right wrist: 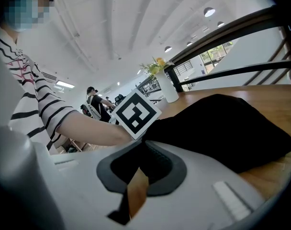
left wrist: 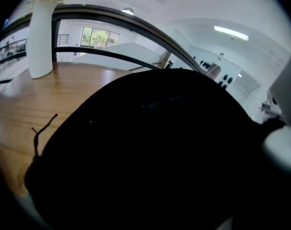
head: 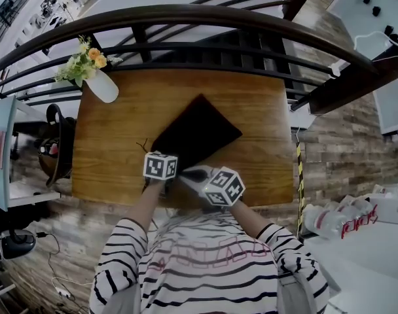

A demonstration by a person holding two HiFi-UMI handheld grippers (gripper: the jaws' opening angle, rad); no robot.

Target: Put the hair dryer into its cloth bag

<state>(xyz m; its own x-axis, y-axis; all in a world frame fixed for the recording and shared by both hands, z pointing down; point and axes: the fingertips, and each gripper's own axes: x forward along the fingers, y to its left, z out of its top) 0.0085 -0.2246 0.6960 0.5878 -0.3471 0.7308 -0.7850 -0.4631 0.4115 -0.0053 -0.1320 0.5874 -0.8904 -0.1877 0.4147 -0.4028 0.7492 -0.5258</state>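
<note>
A brown wooden table (head: 264,103) stands by a dark curved railing (head: 186,15). A black cloth bag (head: 196,133) lies flat in the middle of the table, with one corner pointing at the railing. A white vase (head: 104,87) with yellow flowers (head: 84,61) stands at the far left corner of the table, well apart from the bag. The person wears a striped shirt (head: 205,260) and holds both arms out over the near edge of the table. The left gripper (head: 161,162) is at the near end of the bag. In the left gripper view the black cloth fills almost everything, so I cannot tell if that claw is spread or pinching the bag. A thin dark string (left wrist: 42,128) from the bag lies on the wood just beside it. The right gripper (head: 222,186) is just beside the left one, a little nearer to the person. Its claw is pressed together on the hair dryer (right wrist: 184,195). The hair dryer is white with a dark grey ring round a hole, and it fills the bottom of the right gripper view. It is at the near end of the bag, close to the bag's edge, and it is not inside the bag yet. In that view the bag lies on the table behind the dryer.
</note>
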